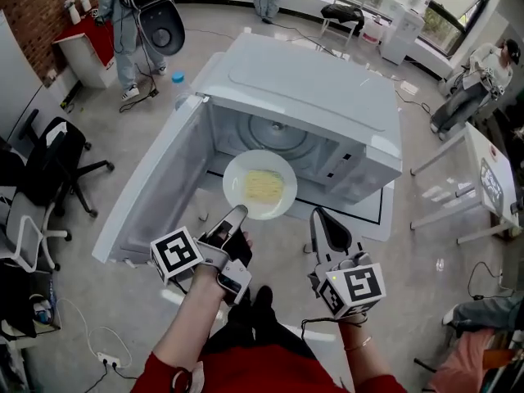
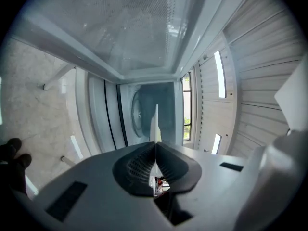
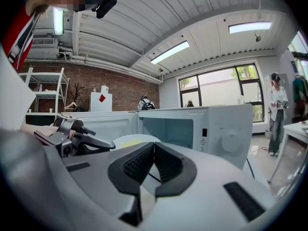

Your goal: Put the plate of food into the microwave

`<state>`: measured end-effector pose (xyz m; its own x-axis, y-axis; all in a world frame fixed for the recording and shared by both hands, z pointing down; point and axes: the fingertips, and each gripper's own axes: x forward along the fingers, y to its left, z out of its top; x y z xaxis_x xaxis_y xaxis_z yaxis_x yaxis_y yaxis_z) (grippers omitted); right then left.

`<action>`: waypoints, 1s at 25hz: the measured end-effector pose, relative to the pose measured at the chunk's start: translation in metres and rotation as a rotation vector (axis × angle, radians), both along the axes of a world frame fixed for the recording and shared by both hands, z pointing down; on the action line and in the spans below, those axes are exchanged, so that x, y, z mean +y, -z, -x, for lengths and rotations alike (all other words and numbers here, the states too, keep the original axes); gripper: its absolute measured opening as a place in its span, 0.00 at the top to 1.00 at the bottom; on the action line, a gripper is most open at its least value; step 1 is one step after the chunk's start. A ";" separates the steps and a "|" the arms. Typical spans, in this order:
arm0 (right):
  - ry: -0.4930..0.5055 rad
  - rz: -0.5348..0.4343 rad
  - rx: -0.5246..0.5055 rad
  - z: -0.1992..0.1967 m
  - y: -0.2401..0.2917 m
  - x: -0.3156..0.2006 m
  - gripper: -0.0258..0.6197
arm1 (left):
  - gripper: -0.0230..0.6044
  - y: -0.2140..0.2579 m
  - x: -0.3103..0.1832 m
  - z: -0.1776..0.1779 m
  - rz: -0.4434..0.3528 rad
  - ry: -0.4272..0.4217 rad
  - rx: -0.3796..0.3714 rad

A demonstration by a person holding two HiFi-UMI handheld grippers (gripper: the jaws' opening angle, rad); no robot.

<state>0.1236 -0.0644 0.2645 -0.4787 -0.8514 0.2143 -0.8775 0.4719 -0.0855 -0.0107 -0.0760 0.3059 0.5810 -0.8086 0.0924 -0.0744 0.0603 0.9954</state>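
one plate of food (image 1: 259,184) at the mouth of one open microwave (image 1: 327,88), rim clenched in the left gripper (image 1: 236,214); right gripper (image 1: 318,216) pressed closed, empty, near the plate. door (image 1: 155,187) swung left; one black chair (image 1: 53,166) beyond.

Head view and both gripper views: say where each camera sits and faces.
Head view: on the person's head, steeply down at open microwave, plate, left hand-held gripper, right hand-held gripper, both forearms.
Left gripper view: on that hand-held gripper, into the microwave; own jaws clamp the plate's edge.
Right gripper view: on that hand-held gripper, level toward the microwave's front; own shut jaws.
Shared: microwave, plate.
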 end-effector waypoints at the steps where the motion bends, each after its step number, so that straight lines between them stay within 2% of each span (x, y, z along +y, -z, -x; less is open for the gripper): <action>1: 0.001 0.007 0.007 0.001 -0.006 -0.007 0.94 | 0.94 -0.004 -0.007 -0.002 -0.002 0.002 0.000; 7: -0.003 0.044 0.014 0.006 -0.043 -0.038 0.94 | 0.94 -0.034 -0.037 -0.009 -0.019 0.010 -0.032; 11: -0.006 0.056 0.004 0.008 -0.058 -0.047 0.94 | 0.94 -0.039 -0.057 -0.014 -0.060 0.054 0.019; 15: 0.000 0.051 -0.001 0.006 -0.067 -0.059 0.94 | 0.94 -0.050 -0.080 -0.019 -0.103 0.076 0.002; 19: 0.011 0.041 -0.012 0.012 -0.071 -0.069 0.94 | 0.94 -0.058 -0.098 -0.018 -0.118 0.087 -0.031; 25: 0.029 0.025 0.018 0.018 -0.071 -0.094 0.94 | 0.94 -0.059 -0.132 -0.022 -0.108 0.122 0.002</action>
<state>0.1056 -0.1584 0.3358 -0.4989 -0.8316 0.2442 -0.8651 0.4948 -0.0822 0.0113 -0.2081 0.3647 0.4781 -0.8783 0.0004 -0.0711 -0.0383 0.9967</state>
